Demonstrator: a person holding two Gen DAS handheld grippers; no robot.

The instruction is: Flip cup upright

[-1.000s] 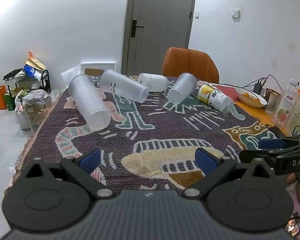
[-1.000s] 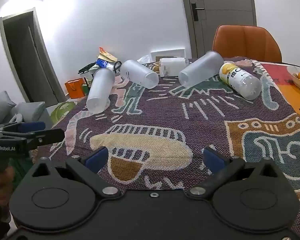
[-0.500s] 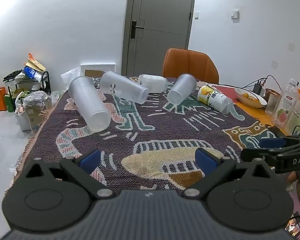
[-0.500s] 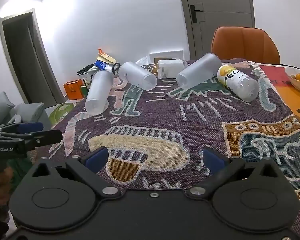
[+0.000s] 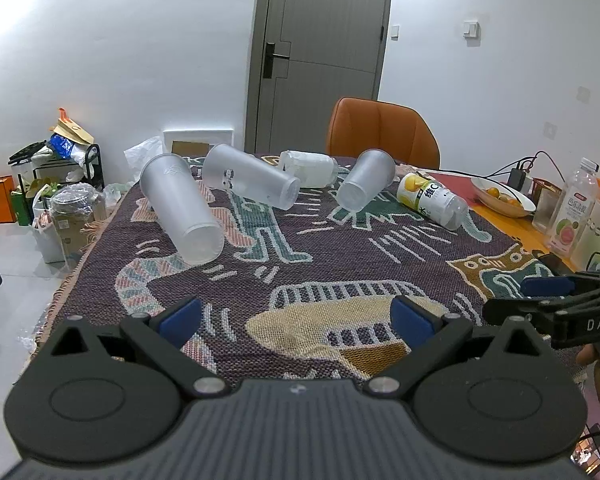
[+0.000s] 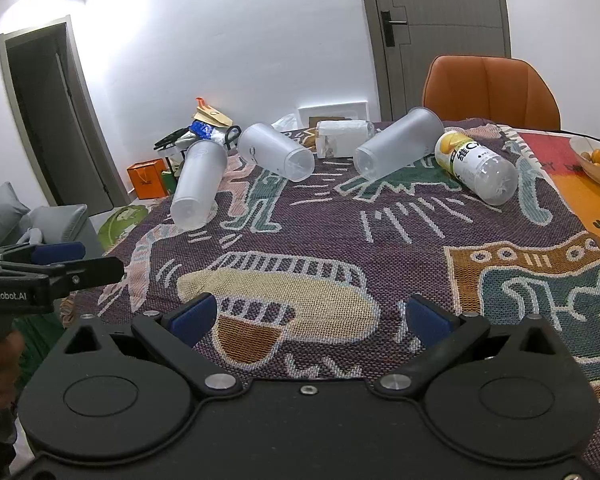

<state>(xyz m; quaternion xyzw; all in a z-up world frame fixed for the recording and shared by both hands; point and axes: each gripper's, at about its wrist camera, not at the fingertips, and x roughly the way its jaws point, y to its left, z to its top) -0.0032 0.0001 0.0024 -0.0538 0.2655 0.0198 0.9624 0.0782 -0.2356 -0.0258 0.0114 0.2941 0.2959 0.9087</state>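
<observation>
Three frosted plastic cups lie on their sides on the patterned cloth: a left cup (image 5: 182, 210) (image 6: 199, 184), a middle cup (image 5: 250, 176) (image 6: 276, 152) and a right cup (image 5: 366, 185) (image 6: 398, 142). My left gripper (image 5: 296, 316) is open and empty above the near part of the cloth, well short of the cups. My right gripper (image 6: 310, 316) is open and empty too, over the near edge. Each gripper shows at the side of the other's view, the right one (image 5: 548, 292) and the left one (image 6: 56, 258).
A yellow-labelled bottle (image 5: 430, 200) (image 6: 476, 166) and a white-wrapped bottle (image 5: 310, 168) (image 6: 342, 138) lie at the back. An orange chair (image 5: 382, 132) stands behind the table. A fruit bowl (image 5: 502, 196), a drink bottle (image 5: 574, 208) and cables sit at the right.
Both grippers have crept slightly forward toward the cups; the cups have not moved and the jaws stay open.
</observation>
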